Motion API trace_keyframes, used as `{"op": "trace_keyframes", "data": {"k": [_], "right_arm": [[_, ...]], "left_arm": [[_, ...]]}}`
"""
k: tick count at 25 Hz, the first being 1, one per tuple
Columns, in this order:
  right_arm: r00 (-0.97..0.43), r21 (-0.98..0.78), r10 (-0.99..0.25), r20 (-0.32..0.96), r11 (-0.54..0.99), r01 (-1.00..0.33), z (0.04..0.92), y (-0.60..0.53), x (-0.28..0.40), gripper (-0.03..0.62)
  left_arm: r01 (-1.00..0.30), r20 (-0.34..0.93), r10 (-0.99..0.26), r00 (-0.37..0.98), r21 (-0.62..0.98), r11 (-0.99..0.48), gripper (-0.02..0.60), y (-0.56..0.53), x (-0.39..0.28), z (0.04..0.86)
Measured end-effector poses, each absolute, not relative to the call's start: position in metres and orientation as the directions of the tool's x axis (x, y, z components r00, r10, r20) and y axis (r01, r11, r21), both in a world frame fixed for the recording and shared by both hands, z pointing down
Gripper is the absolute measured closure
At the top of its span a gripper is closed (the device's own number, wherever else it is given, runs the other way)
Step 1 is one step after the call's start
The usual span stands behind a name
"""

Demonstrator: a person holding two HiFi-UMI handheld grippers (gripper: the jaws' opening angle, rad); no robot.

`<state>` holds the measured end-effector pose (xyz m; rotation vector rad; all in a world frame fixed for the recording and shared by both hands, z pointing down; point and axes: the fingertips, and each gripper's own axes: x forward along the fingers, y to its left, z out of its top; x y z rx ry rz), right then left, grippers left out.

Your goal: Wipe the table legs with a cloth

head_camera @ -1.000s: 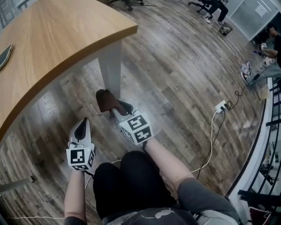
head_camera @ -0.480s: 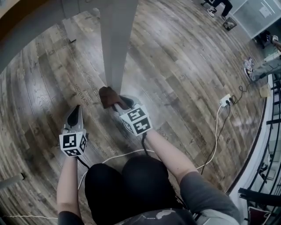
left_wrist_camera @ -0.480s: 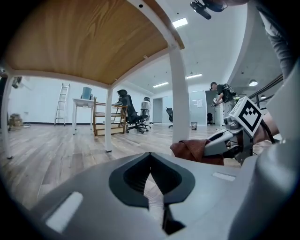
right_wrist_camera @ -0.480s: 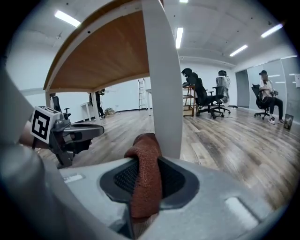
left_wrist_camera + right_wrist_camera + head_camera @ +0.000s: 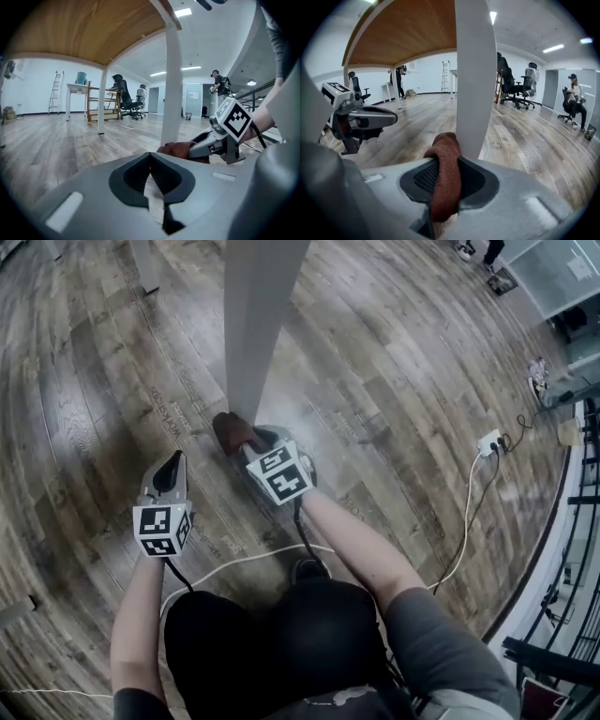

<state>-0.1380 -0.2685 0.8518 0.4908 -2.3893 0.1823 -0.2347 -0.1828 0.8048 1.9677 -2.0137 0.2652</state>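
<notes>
A white table leg [image 5: 260, 315] stands on the wood floor and rises out of the top of the head view. My right gripper [image 5: 251, 437] is shut on a brown cloth [image 5: 231, 430], and the cloth presses against the foot of the leg. In the right gripper view the cloth [image 5: 446, 173] bulges from between the jaws right at the leg [image 5: 476, 79]. My left gripper [image 5: 171, 472] is shut and holds nothing, low above the floor to the left of the leg. From the left gripper view the cloth [image 5: 177, 151] and leg [image 5: 172, 89] show ahead to the right.
The wooden tabletop underside [image 5: 89, 28] spans overhead. A second white leg [image 5: 142, 263] stands at the far left. A white cable [image 5: 239, 562] crosses the floor by my knees, and a power strip [image 5: 490, 441] lies at the right. Office chairs [image 5: 515, 89] and people are far off.
My view has dropped under the tabletop, which has left the head view. The right gripper and cloth have stayed at the foot of the leg; the left gripper has kept to its left.
</notes>
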Motion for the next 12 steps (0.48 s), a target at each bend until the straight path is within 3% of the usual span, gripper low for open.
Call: {"op": "trace_keyframes", "data": {"k": [12], "right_arm": [[-0.628,0.006,-0.252,0.737,0.93,-0.367,0.906,-0.262,-0.135,0.508]], "left_arm": [[-0.994,0.366,-0.929,0.05,0.107,-0.011,0.563,-0.184,-0.228,0.819]]}}
